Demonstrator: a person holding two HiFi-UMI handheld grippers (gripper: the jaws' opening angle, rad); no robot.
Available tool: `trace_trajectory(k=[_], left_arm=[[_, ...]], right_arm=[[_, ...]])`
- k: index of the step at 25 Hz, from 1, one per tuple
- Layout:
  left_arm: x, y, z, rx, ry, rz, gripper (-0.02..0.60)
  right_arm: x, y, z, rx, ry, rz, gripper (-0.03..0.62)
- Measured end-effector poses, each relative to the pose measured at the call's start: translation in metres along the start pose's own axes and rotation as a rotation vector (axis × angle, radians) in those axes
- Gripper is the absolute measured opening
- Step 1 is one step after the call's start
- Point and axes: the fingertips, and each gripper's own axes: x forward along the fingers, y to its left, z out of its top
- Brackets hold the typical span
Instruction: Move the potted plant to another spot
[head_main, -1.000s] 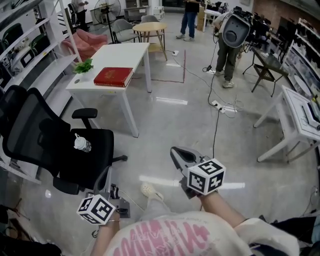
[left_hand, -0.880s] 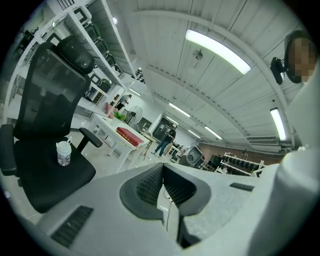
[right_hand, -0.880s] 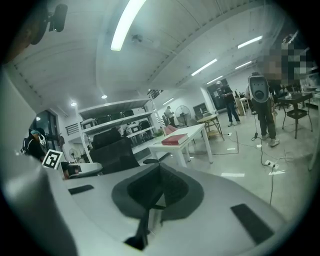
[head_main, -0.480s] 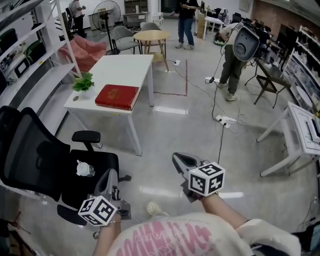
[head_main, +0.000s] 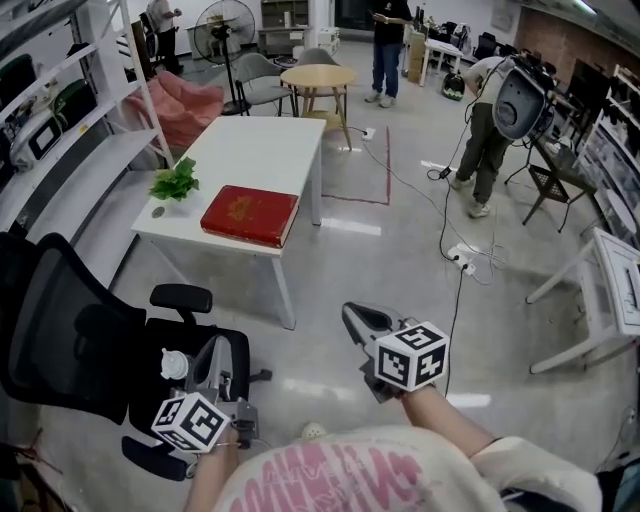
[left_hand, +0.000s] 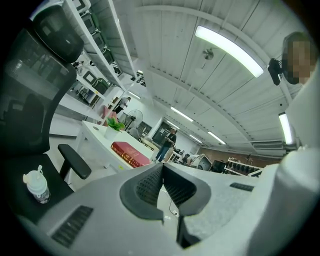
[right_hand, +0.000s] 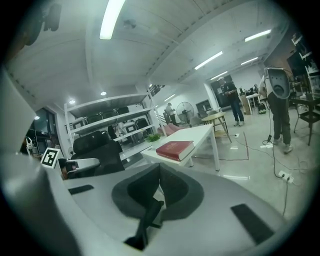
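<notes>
**Head view: the approach stage, with the plant not yet reached**

Head view, looking down across a workshop floor. Judging by the gap between the person and the plant, the step in hand is the approach, and nothing has been picked up.

- One long white surface (head_main: 265, 150) stands ahead, well apart from the person.
- One black office chair (head_main: 75, 340) is nearer, at the left.
- One red book (head_main: 250, 214) lies on the surface.
- One potted plant (head_main: 174, 184) stands upright near the book, by the surface's left edge. It has green leaves in a small pale pot.
- One small clear bottle (head_main: 174, 364) rests on the chair seat.
- Two tongs are held low in front. The left tongs (head_main: 219, 348) and the right tongs (head_main: 352, 313) each have their jaws pressed together with nothing between them.

The next move likely calls for closing the gap to the surface, parting one pair of jaws, and gripping the pot rather than the leaves.
</notes>
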Motion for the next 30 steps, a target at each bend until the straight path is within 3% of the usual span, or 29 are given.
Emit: trace_trajectory(k=[10,19,30], left_arm=[[0.015,0.030,-0.017,-0.051,0.064,0.049,0.005],[0.045,0.087,0.028,-0.056,-0.030,0.175,0.005],[0.124,0.139,0.094,-0.077,-0.165,0.307,0.005]], right_arm=[[0.063,0.002,-0.008,0.017,0.082,0.057,0.006],[0.165,0.003,0.018,-0.031,0.134,0.176,0.006],[0.307,-0.006,0.086,-0.079,0.198,0.347,0.006]])
